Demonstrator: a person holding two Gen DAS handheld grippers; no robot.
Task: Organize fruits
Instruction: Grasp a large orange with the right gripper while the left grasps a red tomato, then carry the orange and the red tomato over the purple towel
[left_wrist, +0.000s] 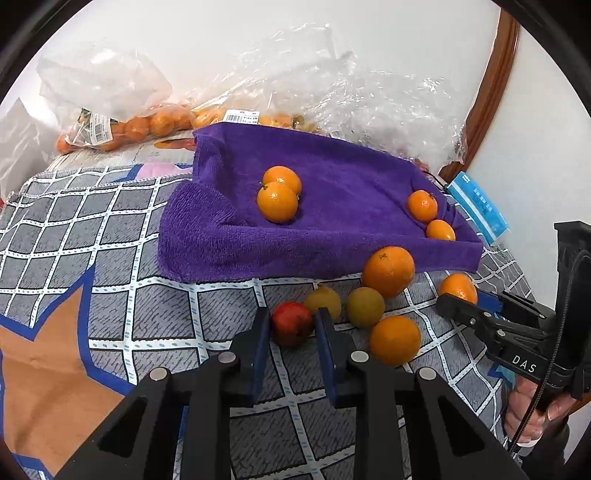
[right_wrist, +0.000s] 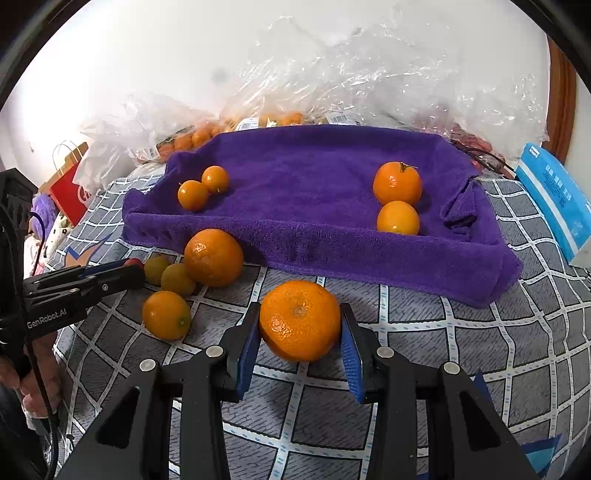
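Observation:
A purple towel (left_wrist: 332, 206) (right_wrist: 314, 192) lies on the checked cloth with two pairs of small oranges on it (left_wrist: 277, 201) (right_wrist: 397, 182). In front of it lie a big orange (left_wrist: 388, 271) (right_wrist: 213, 257), two yellow-green fruits (left_wrist: 365, 307) (right_wrist: 178, 278) and another orange (left_wrist: 395, 339) (right_wrist: 166, 314). My left gripper (left_wrist: 290, 325) has its jaws around a small red fruit (left_wrist: 291, 323), both pads touching it. My right gripper (right_wrist: 300, 325) has its jaws against a mandarin (right_wrist: 300, 320) (left_wrist: 458, 288) on the cloth.
Clear plastic bags of oranges (left_wrist: 147, 122) (right_wrist: 258, 118) lie behind the towel by the white wall. A blue packet (left_wrist: 478, 206) (right_wrist: 554, 199) lies right of the towel. A red paper bag (right_wrist: 72, 195) stands at the far left.

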